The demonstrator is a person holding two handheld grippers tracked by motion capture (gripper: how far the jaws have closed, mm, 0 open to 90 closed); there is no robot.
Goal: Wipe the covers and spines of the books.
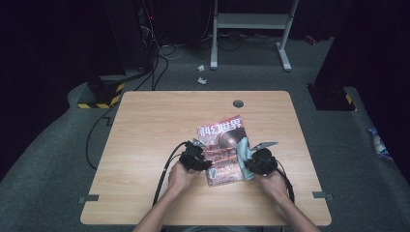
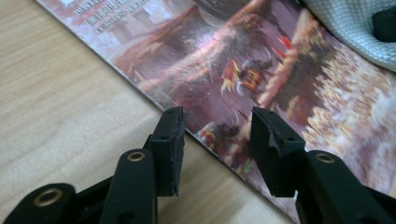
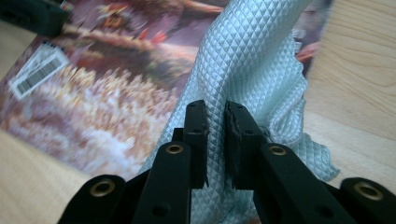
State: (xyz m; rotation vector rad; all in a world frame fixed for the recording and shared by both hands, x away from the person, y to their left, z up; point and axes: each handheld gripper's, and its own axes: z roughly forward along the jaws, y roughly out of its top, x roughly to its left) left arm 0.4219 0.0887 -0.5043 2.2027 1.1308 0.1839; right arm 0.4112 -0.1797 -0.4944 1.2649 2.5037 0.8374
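Note:
A magazine [image 1: 221,137] with a red illustrated cover lies on the wooden table [image 1: 145,125], slightly turned. A pale blue quilted cloth [image 1: 242,149] lies along its right side. My right gripper [image 1: 247,165] is shut on a fold of that cloth [image 3: 252,56], and the cloth drapes over the cover [image 3: 93,93] in front of my jaws [image 3: 216,121]. My left gripper [image 1: 205,162] sits at the magazine's left edge. Its jaws [image 2: 217,140] stand open, one at the edge and one over the cover [image 2: 243,60], with nothing pinched. The cloth [image 2: 350,23] shows at the top right of the left gripper view.
A round cable hole [image 1: 238,103] sits near the table's far edge. Black cables trail from both grippers off the near side. On the floor beyond stand a white frame [image 1: 251,21] and a black-and-yellow striped base [image 1: 99,96].

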